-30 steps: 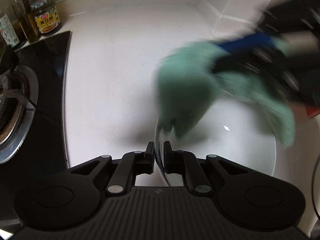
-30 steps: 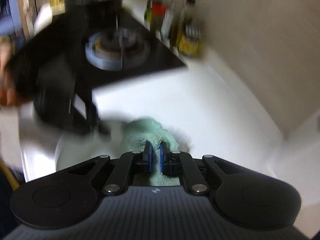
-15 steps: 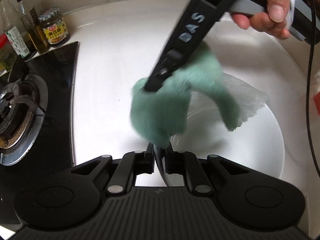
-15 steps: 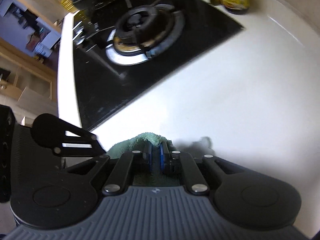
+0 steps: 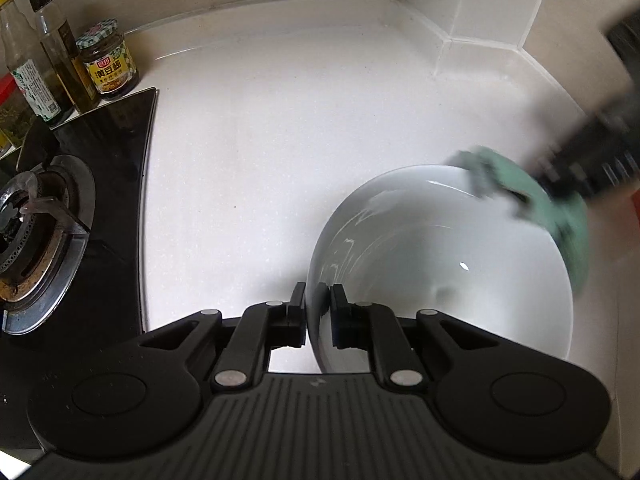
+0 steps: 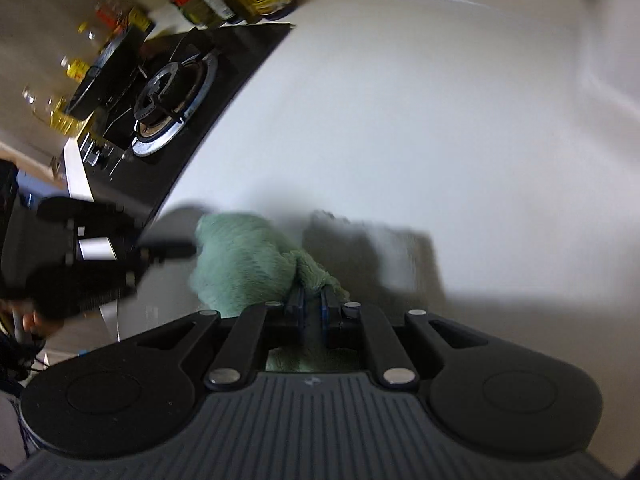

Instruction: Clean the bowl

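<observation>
Wiping the bowl: my cloth has swung from the near rim to the far side.

My left hand-held gripper straddles the near rim of the white bowl, which sits on the white tabletop beside the stove; its jaws have just been opening, and the rim looks loosely held between them rather than pinched hard. My right hand-held gripper is clamped on the green cloth. Half a second ago that cloth hung over the near rim, in front of the left gripper; now it is smeared with blur at the bowl's far edge. I judge the wipe mid-stroke, and with the looser hold the bowl could slide.
</observation>
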{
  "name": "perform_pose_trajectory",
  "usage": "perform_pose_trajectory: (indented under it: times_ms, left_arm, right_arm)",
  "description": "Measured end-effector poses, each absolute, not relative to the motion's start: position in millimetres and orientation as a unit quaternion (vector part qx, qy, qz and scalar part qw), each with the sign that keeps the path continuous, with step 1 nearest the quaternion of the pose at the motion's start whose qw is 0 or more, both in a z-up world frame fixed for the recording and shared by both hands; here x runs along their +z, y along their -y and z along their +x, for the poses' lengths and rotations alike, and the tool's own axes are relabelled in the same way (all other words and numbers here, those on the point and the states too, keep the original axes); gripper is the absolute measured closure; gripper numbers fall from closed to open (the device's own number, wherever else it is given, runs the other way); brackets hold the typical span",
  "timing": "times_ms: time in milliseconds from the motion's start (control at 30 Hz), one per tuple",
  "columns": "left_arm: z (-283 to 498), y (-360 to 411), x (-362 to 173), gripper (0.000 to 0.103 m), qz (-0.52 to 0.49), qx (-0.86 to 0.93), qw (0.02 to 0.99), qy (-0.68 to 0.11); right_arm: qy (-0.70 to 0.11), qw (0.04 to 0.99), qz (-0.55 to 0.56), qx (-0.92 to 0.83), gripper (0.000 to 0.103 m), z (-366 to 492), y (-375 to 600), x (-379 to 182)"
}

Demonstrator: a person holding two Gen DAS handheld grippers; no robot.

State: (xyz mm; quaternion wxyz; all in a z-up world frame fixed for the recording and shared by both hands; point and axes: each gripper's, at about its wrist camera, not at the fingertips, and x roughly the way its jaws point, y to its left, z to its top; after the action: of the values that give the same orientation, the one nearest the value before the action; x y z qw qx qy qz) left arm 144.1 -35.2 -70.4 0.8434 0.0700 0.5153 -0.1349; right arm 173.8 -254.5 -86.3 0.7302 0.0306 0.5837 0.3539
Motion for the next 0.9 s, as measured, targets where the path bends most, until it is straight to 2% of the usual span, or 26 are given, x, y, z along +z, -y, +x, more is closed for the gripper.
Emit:
perform_pose_trajectory:
  times_ms: [333, 900]
  left_arm:
    - [139.6, 44.5, -71.3, 0.089, 0.086, -0.128, 0.843, -0.515]
    - [121.1, 43.2, -71.5, 0.088, 0.098, -0.105, 0.845, -0.515]
  right_arm:
    - [-0.540, 0.777, 0.026, 0.321, 0.096, 62.5, 247.5, -91.8]
    - [-0.457, 0.824, -0.017, 0.334, 0.097, -18.9, 148.7, -90.5]
